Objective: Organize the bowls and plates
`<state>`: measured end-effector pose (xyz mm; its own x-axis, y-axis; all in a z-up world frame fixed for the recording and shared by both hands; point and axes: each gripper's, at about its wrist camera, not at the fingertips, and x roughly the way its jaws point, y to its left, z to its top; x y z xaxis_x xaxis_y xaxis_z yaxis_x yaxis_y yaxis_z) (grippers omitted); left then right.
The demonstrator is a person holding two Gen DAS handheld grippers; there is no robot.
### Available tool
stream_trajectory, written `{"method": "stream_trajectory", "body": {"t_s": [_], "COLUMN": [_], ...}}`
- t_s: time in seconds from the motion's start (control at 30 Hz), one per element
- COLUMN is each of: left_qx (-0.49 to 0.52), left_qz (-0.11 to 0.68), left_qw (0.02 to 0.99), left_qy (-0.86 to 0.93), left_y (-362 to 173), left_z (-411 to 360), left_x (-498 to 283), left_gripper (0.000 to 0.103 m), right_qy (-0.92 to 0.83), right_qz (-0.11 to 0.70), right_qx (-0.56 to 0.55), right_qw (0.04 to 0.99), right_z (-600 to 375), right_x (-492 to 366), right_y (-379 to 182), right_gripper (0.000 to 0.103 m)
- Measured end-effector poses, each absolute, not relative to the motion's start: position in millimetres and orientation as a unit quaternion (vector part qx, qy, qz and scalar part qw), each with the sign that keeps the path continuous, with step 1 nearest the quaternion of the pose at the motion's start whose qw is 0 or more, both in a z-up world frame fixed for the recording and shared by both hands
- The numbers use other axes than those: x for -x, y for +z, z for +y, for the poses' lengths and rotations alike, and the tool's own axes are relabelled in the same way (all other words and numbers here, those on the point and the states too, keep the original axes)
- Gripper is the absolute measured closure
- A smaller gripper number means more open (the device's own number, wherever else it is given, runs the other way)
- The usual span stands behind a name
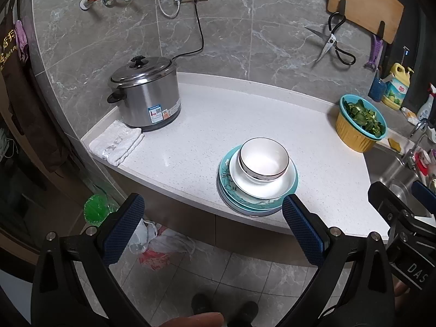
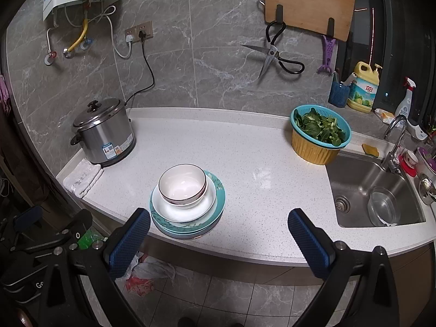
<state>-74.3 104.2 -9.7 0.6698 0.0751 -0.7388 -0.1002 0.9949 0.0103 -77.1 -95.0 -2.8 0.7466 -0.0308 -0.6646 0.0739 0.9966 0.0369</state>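
A white bowl with a dark rim (image 1: 263,160) (image 2: 182,184) sits on a white plate (image 1: 283,184) (image 2: 190,209), which rests on stacked teal patterned plates (image 1: 231,190) (image 2: 218,193) near the counter's front edge. My left gripper (image 1: 214,218) is open and empty, held off the counter edge in front of the stack. My right gripper (image 2: 219,230) is open and empty, in front of the counter just right of the stack. The right gripper also shows at the right edge of the left wrist view (image 1: 403,204).
A steel rice cooker (image 1: 144,92) (image 2: 105,133) and a folded white cloth (image 1: 117,143) (image 2: 83,178) stand at the left. A teal strainer of greens in a yellow bowl (image 1: 359,122) (image 2: 320,133) stands beside the sink (image 2: 373,190). The speckled white counter (image 1: 218,125) (image 2: 245,158) ends above a tiled floor.
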Motion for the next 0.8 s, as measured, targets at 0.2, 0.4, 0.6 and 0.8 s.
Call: {"method": "stream_trajectory", "body": {"t_s": [0.2, 0.4, 0.6, 0.8], "left_qx": [0.015, 0.015, 0.014, 0.015], "left_qz": [0.404, 0.405, 0.405, 0.406], "left_qw": [0.913, 0.913, 0.913, 0.912], "left_qy": [0.047, 0.049, 0.050, 0.051], "left_y": [-10.4, -11.7, -13.3, -13.3], "left_z": [104.7, 102.7, 99.8, 97.6], "left_x": [72.9, 72.8, 72.8, 74.3], "left_gripper": [0.000, 0.000, 0.000, 0.000], "right_qy": [-0.027, -0.027, -0.027, -0.027], "right_qz": [0.355, 0.355, 0.355, 0.355], "right_qx": [-0.029, -0.029, -0.029, -0.029], "right_qw": [0.934, 0.934, 0.934, 0.934], "right_z": [-97.5, -97.2, -97.6, -98.4], "right_x": [76.6, 76.3, 76.0, 75.9], "right_y": [-3.4, -3.4, -3.3, -3.3], "right_gripper": [0.000, 0.000, 0.000, 0.000]}}
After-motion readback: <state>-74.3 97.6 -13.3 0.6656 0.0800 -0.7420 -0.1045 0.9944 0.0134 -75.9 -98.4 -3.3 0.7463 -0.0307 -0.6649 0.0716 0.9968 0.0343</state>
